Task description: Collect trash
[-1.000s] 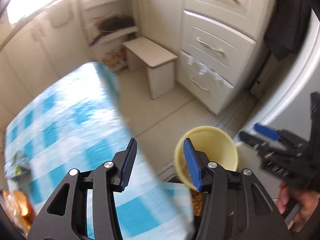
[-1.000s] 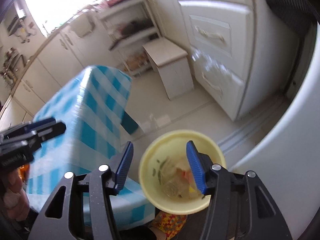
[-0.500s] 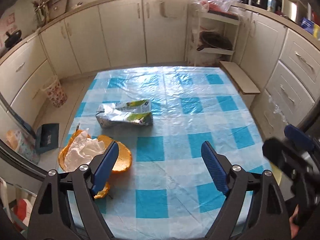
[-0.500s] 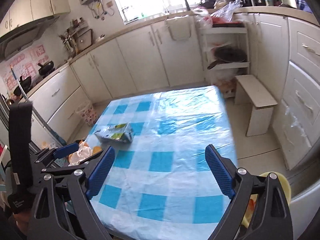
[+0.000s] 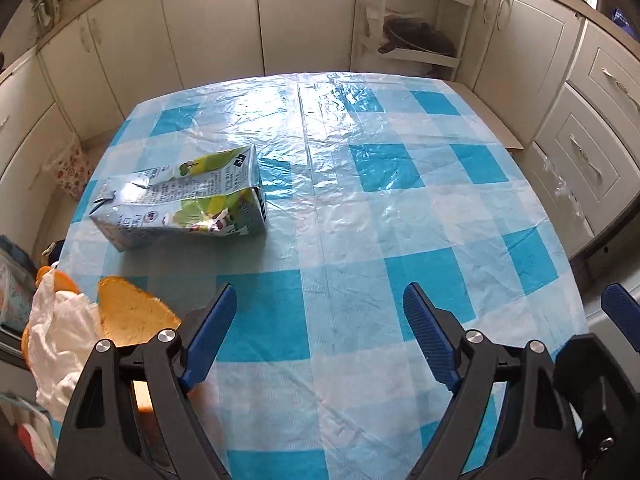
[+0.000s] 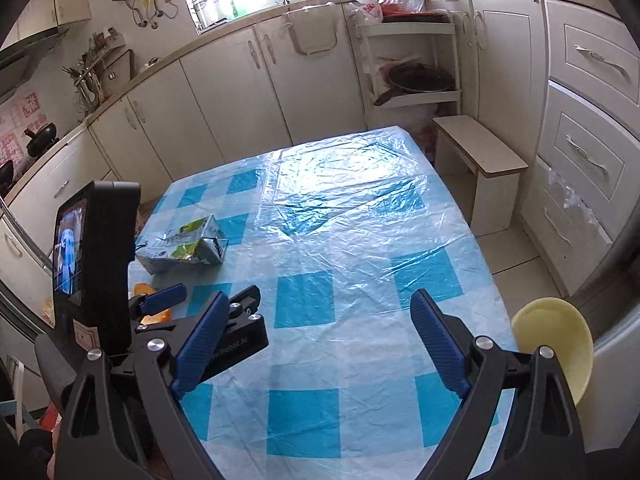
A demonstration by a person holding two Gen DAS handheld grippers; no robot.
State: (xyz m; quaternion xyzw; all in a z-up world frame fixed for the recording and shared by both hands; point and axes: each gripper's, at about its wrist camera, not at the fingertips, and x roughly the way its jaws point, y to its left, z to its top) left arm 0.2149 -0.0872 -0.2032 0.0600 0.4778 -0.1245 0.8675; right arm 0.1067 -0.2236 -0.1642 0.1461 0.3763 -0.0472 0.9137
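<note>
A: Where is the trash lying?

B: On the table [image 5: 360,240], which wears a blue and white checked plastic cloth. In the left wrist view a crushed juice carton [image 5: 184,200] lies on its side at about ten o'clock from the left gripper [image 5: 320,320], well apart from it. At about eight o'clock, by the table's near left edge, sits orange peel [image 5: 128,316] with a crumpled white tissue [image 5: 60,340] touching it.

A: And how does that gripper stand?

B: Its blue-padded jaws are spread wide over the cloth, with nothing between them. The left finger's pad hangs just beside the orange peel; I cannot tell whether they touch.

A: The other one?

B: The right gripper [image 6: 320,320] is likewise spread wide and holds nothing, above the near half of the table. From its camera the carton [image 6: 182,246] shows at about ten o'clock, near the left edge of the cloth, and the left gripper's body and screen stand at nine o'clock, between the camera and the peel.

A: Anything to drop the trash into?

B: A pale yellow bin [image 6: 556,344] shows at about three o'clock in the right wrist view, off the table's right edge and lower than the tabletop, partly hidden behind the right finger. Its inside cannot be seen

A: What surrounds the table?

B: Cream kitchen cabinets [image 6: 240,92] at twelve o'clock, and a small white stool [image 6: 480,160] at about two o'clock, beside the drawers
</note>
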